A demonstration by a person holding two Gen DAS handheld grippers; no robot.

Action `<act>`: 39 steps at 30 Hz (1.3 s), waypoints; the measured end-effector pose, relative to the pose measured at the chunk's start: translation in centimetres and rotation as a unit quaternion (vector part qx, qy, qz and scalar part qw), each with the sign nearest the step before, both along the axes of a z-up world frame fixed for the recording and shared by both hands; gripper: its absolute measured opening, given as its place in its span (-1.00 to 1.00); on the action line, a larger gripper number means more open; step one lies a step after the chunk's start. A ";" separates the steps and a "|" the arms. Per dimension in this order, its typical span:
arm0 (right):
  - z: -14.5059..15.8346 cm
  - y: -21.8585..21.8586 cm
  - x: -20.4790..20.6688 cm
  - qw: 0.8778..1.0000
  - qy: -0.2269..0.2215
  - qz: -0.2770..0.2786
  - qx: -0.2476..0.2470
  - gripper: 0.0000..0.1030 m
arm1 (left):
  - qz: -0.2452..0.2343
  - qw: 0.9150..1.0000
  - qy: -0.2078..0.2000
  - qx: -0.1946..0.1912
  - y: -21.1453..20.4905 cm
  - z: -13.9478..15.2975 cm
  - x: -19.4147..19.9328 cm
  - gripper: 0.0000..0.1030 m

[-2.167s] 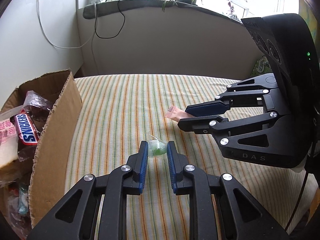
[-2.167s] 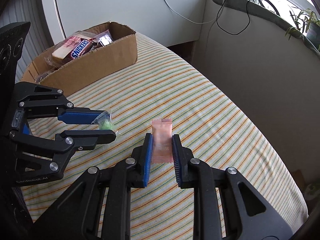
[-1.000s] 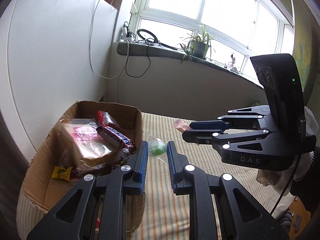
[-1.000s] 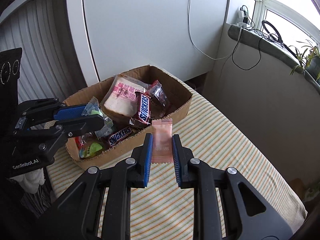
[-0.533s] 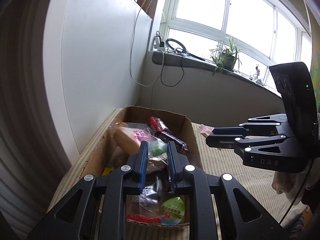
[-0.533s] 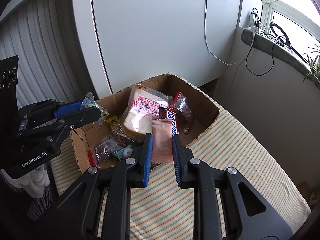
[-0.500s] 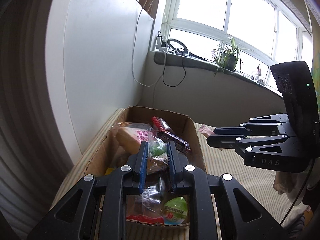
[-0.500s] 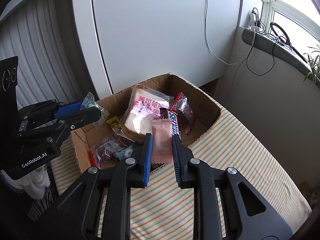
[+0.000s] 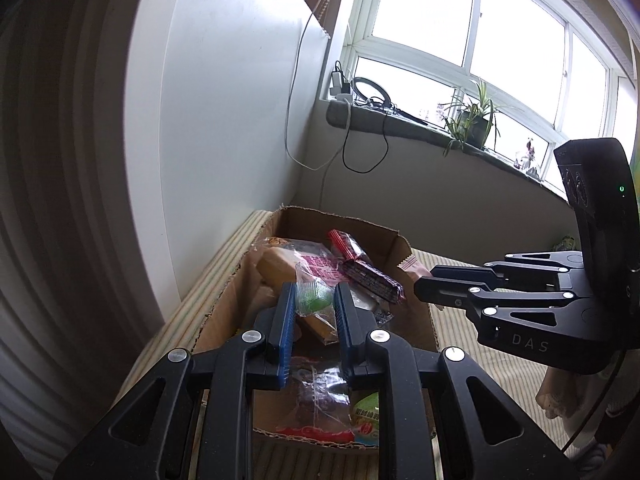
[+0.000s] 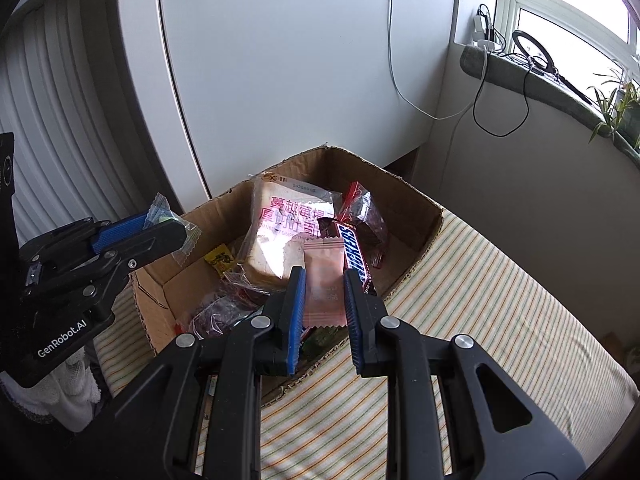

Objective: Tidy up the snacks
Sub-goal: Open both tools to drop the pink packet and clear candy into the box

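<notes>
Both grippers poised above the cardboard box (image 10: 424,236)!
Left gripper (image 9: 315,304) pinches a crinkly clear-wrapped green candy (image 9: 313,299); right gripper (image 10: 324,292) clamps a flat pink sachet (image 10: 325,280) over the piled snacks.

- We are seeing only a corner of the pink packet (image 9: 409,263) in the left wrist view; the right gripper (image 9: 420,286) is covering the rest.
- The left gripper (image 10: 160,227) is hiding the middle of the green candy (image 10: 160,213) in the right wrist view, leaving only its clear wrapper ends showing.
- The cardboard box (image 9: 360,229) is losing its near wall behind the left gripper's fingers (image 9: 286,320).
- The snacks at the box's near end (image 9: 320,400) are blurring into a jumble of wrappers; we are not able to read them.
- The small yellow packet (image 10: 221,258) is too small for us to read.
</notes>
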State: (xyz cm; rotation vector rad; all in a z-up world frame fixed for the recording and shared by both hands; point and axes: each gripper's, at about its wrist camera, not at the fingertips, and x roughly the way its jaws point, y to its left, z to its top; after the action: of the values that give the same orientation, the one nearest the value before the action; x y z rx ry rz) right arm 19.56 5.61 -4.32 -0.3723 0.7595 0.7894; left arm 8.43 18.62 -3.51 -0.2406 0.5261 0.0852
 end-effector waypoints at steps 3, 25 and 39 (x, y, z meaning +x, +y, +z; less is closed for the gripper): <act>0.0 0.1 0.2 1.000 0.004 -0.005 0.002 -0.61 | 0.002 1.000 0.001 -0.004 0.3 -0.1 -0.1 -0.66; -0.9 1.1 -0.2 1.000 0.007 0.011 -0.007 -0.59 | 0.002 1.000 0.013 -0.005 0.3 -0.5 0.3 -0.63; 0.1 -0.3 -0.9 0.999 -0.034 -0.013 -0.003 0.24 | 0.012 1.000 0.003 0.003 0.2 0.0 -0.2 -0.11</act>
State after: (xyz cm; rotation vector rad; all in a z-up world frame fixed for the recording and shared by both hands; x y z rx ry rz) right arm 18.67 5.31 -4.25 -0.3928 0.7017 0.7473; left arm 8.28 18.82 -3.52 -0.2414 0.5285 0.1110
